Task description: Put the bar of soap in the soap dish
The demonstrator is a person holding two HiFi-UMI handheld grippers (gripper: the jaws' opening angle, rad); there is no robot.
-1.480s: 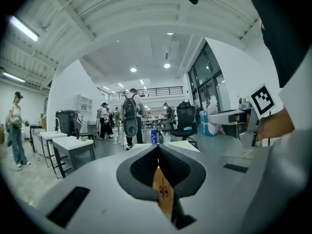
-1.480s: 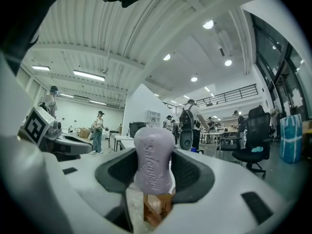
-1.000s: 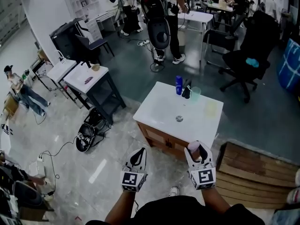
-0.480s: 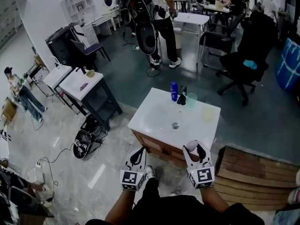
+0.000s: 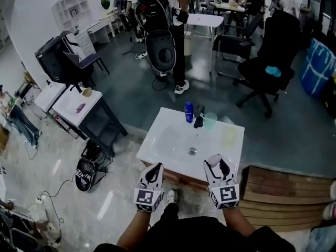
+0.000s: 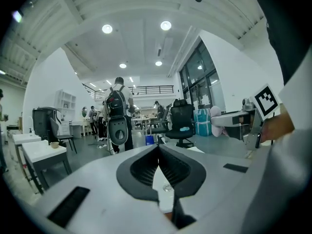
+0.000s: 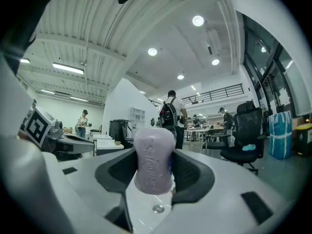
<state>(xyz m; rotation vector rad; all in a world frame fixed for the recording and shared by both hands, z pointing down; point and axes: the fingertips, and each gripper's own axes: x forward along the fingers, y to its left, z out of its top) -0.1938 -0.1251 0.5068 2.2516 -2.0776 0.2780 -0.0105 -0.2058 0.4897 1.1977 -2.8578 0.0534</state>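
A lilac bar of soap [image 7: 154,160] stands upright between the jaws of my right gripper [image 7: 155,152], which is shut on it. In the head view that gripper [image 5: 219,162] hovers at the near right edge of a white sink counter [image 5: 168,140], the soap [image 5: 214,163] showing at its tip. A pale yellow soap dish [image 5: 229,136] lies on the counter's right side, beyond the gripper. My left gripper [image 5: 156,168] is at the counter's near left edge; its jaws [image 6: 158,147] are shut with nothing in them.
At the counter's far edge stand a blue bottle [image 5: 188,112], a black faucet [image 5: 198,116] and a green cup [image 5: 210,121]; a drain [image 5: 192,150] sits mid-basin. A wooden pallet [image 5: 278,193] lies right, a dark side table [image 5: 84,106] and a bag [image 5: 86,167] left. A person [image 5: 176,25] stands beyond.
The sink counter has come closer, from well ahead of both grippers to right under their tips. The right gripper keeps its hold on the soap; the left stays shut.
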